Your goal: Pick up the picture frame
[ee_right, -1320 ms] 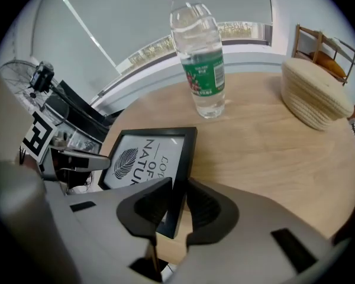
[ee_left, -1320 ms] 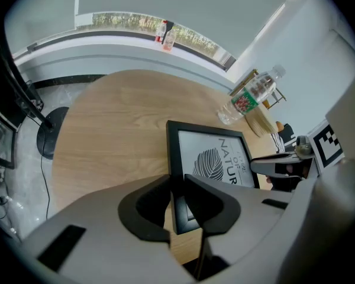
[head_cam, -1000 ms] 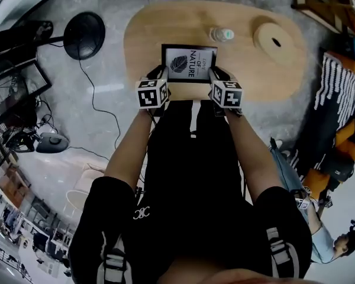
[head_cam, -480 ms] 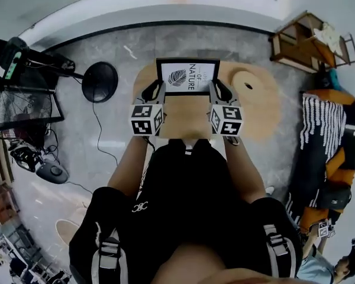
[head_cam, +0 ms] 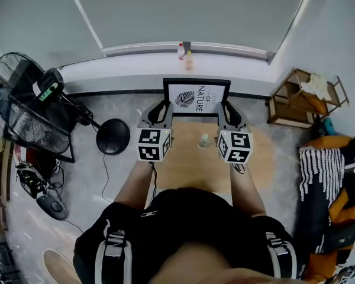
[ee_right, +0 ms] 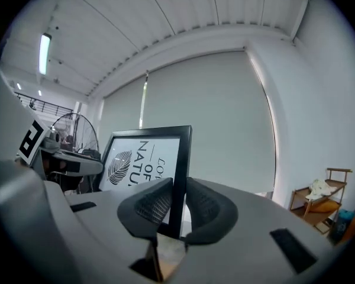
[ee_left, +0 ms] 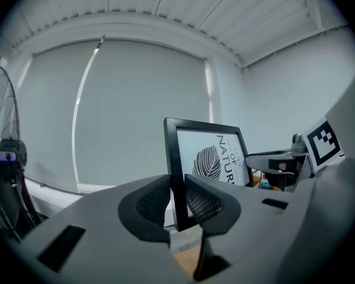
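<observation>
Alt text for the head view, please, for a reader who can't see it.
A black picture frame with a leaf print is held upright, its left edge clamped in the left tongs and its right edge in the right tongs, above a wooden table bearing a small bottle. A standing fan is at left.

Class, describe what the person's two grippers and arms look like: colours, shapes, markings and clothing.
The left gripper and right gripper each have a light grey body and two dark, rounded jaws with mesh-textured pads. Each carries a white cube printed with black square markers. The forearms are bare; the clothing is black.
</observation>
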The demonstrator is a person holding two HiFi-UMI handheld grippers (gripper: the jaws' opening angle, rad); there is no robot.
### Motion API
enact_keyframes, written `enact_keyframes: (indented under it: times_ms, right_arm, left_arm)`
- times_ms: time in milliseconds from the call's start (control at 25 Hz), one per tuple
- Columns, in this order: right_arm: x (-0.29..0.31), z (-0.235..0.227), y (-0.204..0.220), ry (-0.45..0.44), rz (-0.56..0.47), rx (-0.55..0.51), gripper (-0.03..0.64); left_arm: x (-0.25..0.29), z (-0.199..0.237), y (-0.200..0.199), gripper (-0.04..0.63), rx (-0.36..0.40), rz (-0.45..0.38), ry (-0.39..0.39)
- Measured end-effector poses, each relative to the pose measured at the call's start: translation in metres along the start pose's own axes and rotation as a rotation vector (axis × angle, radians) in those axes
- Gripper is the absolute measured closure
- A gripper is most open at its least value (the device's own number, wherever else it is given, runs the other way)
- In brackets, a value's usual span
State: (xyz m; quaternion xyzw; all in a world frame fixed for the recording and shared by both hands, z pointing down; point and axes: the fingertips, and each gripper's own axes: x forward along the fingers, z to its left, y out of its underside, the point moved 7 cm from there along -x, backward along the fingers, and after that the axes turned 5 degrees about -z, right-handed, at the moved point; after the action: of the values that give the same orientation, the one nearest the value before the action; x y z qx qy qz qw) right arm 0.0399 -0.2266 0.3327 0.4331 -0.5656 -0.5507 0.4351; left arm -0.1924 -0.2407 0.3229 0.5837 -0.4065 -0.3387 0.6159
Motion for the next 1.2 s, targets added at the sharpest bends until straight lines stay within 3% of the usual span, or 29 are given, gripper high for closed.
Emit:
enact_keyframes:
  times_ms: [240,1200]
  right_arm:
    - [-0.017,0.0,-0.023,-0.041,-0.05,0.008,0.532]
    - [-0.007,-0.003,-0.021,-0.007,-0.056,0.016,0.532]
  left_arm:
    - [-0.017,-0.01,-0.024,0.505,0.023,-0.036,-0.018]
    - [0.0,-0.003,-0.017,0.503,-0.01,-0.005,0.028]
